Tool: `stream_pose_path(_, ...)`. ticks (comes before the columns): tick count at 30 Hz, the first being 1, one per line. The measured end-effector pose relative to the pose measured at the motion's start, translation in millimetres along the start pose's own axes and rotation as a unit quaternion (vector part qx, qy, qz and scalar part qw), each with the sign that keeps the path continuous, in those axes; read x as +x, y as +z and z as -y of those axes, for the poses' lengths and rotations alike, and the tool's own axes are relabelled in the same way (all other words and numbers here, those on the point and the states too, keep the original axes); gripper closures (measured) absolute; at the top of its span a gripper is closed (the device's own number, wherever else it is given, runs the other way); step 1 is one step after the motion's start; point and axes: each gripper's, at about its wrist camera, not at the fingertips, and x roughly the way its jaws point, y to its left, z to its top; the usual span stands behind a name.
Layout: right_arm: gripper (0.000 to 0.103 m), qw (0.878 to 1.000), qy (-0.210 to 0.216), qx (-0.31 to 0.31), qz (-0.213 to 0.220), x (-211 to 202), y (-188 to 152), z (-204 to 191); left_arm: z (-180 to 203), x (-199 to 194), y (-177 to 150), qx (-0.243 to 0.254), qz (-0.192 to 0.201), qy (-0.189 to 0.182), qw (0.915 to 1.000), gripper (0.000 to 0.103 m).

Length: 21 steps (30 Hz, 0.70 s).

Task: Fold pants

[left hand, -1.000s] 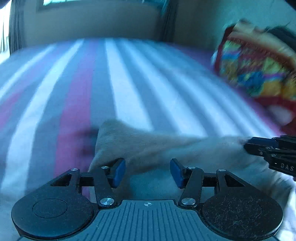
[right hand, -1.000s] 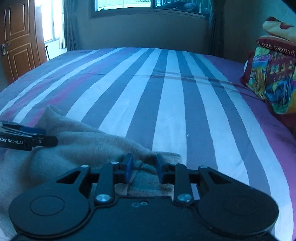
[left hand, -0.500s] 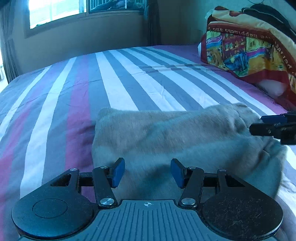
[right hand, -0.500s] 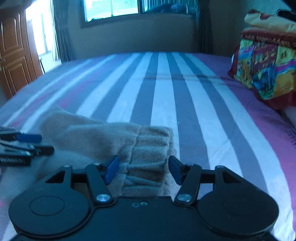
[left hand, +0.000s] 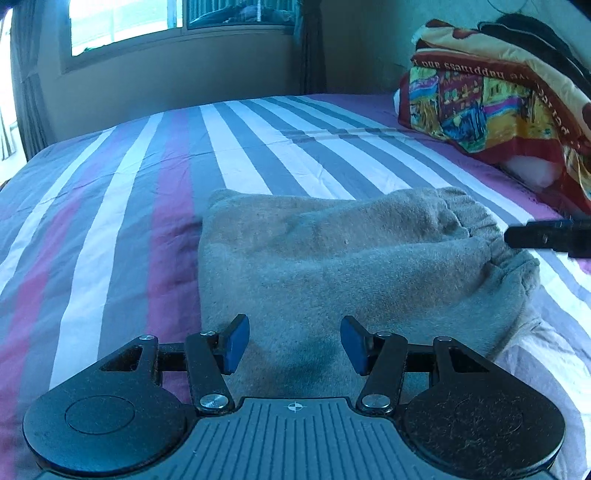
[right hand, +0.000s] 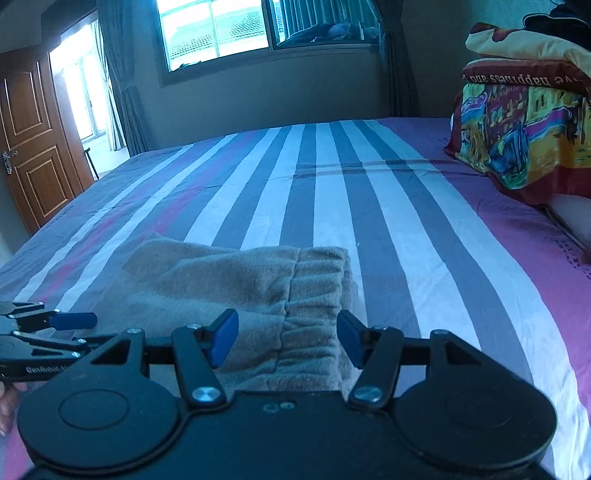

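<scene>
Blue pads tip my left gripper (left hand: 293, 345) at the bottom of the left wrist frame, fingers (left hand: 236, 343) spread wide and holding nothing. Directly ahead of them, with its near edge running under the gap, lies the folded pants (left hand: 332, 258), a grey-tan fleece bundle on the striped bed (left hand: 110, 206). Its long axis runs across the frame, the plain folded end at centre left and the gathered elastic waistband at centre right. At the right edge of that frame the tip of my right gripper (left hand: 546, 236) sits just beside the waistband; I cannot tell whether it touches.

From the right wrist view, my right gripper (right hand: 288, 338) is also spread apart and empty, the waistband lying between and just beyond its blue fingers (right hand: 223, 338). Left gripper (right hand: 55, 325) shows at lower left beside the bundle. Further back, a colourful blanket (right hand: 517, 140) is stacked at upper right, a window (right hand: 218, 29) at top centre, a wooden door (right hand: 33, 147) at left.
</scene>
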Motion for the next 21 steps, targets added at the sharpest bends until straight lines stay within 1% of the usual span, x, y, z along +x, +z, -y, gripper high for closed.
stream_pose_path(2,0.044,1.000,0.000,0.000,-0.008,1,-4,-2,-2,-1,-4,-0.001,-0.002,0.001,1.0000,0.048)
stream_pose_path(4,0.042,1.000,-0.007,0.002,-0.029,10,-11,-2,-2,2,-11,0.007,-0.015,0.008,0.9998,0.048)
stream_pose_path(5,0.038,0.998,-0.018,-0.001,-0.056,20,-16,-1,-1,4,-15,0.014,-0.018,0.012,0.9997,0.048)
stream_pose_path(6,0.036,0.995,-0.025,-0.003,-0.095,35,-23,0,1,5,-19,0.020,-0.017,0.015,0.9995,0.048)
stream_pose_path(7,0.031,0.995,-0.024,-0.001,-0.098,40,-30,2,2,4,-21,0.026,-0.014,0.020,0.9994,0.048)
stream_pose_path(8,0.029,0.995,-0.025,0.001,-0.092,41,-33,4,3,1,-21,0.027,-0.012,0.023,0.9993,0.048)
stream_pose_path(11,0.030,0.995,-0.018,0.034,-0.092,38,-32,11,4,-8,-24,0.028,-0.005,0.029,0.9992,0.048)
stream_pose_path(15,0.030,0.995,-0.016,0.024,-0.092,34,-33,10,2,-19,-33,0.031,0.000,0.035,0.9989,0.048)
stream_pose_path(18,0.030,0.995,-0.017,0.020,-0.094,34,-32,8,-1,-22,-33,0.030,-0.003,0.039,0.9988,0.045)
stream_pose_path(21,0.030,0.995,-0.022,0.015,-0.094,33,-31,6,-5,-25,-32,0.024,-0.002,0.042,0.9988,0.045)
